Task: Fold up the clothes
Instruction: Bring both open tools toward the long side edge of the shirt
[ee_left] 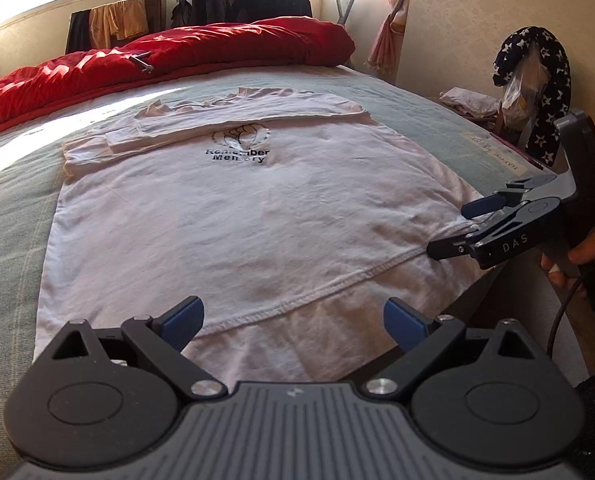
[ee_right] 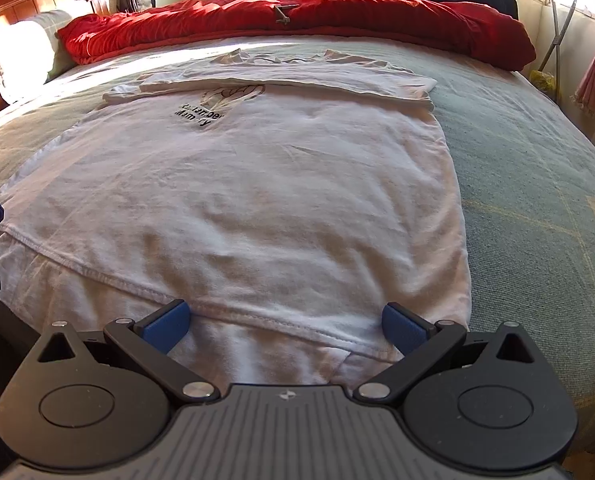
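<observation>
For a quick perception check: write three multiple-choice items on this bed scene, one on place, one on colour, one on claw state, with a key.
1. Where is the T-shirt?
A. Flat on the bed
B. On a rack
C. On the floor

2. The quilt beyond it is:
A. Green
B. Red
C. Black

3. The left claw is:
A. Shut on the hem
B. Shut on nothing
C. Open

Key: 1 A, it lies spread on the cover; 2 B, bright red folds; 3 C, blue pads apart over the hem, like the right claw.
</observation>
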A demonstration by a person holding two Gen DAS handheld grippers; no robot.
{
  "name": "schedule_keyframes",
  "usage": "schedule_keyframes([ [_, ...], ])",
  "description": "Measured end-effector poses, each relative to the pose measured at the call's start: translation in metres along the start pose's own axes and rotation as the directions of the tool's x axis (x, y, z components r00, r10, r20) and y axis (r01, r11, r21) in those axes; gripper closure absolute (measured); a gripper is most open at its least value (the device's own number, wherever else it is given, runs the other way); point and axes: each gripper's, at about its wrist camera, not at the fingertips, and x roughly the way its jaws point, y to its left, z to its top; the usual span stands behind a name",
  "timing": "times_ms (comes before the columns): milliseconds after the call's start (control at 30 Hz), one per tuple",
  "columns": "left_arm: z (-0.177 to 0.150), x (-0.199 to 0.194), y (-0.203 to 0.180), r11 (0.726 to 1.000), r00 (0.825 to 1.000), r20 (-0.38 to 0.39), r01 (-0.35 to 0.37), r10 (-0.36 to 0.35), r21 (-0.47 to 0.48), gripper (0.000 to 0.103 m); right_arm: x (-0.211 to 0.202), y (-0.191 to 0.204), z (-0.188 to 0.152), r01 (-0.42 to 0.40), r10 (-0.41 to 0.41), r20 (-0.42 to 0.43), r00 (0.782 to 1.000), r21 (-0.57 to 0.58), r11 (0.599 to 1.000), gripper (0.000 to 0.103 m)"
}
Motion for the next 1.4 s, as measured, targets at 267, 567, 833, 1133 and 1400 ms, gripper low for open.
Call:
schedule_keyframes([
  [267, -0.014, 0.008, -0.011, 1.0, 0.999, -0.045, -0.011, 0.011, -0.005, 0.007, 0.0, 0.001, -0.003, 0.003, -0.003, 0.02, 1.0, -0.004, 1.0, 0.0],
  [567, -0.019, -0.001, -0.013, 0.999, 0.999, -0.038, -0.032, 0.031, -0.009, 0.007, -0.003, 0.002, -0.008, 0.008, -0.007, 0.059, 0.998, -0.014, 1.0, 0.0],
  [833, -0.012, -0.016, -0.013, 0.997, 0.998, 0.035, -0.057, 0.056, 0.054, 0.006, -0.028, 0.014, 0.005, -0.021, 0.028, 0.112, 0.993, -0.057, 0.998, 0.0],
  [1133, -0.026, 0.006, -0.004, 0.991, 0.99, -0.03, -0.135, 0.135, 0.015, 0.006, 0.005, 0.06, 0.007, -0.016, 0.026, 0.045, 0.999, -0.227, 0.974, 0.0],
  [1400, -0.032, 0.0, 0.0, 0.992, 0.992, -0.013, -0.128, 0.128, -0.006, 0.006, 0.008, 0.05, -0.001, -0.046, 0.05, 0.027, 0.998, -0.146, 0.988, 0.0],
])
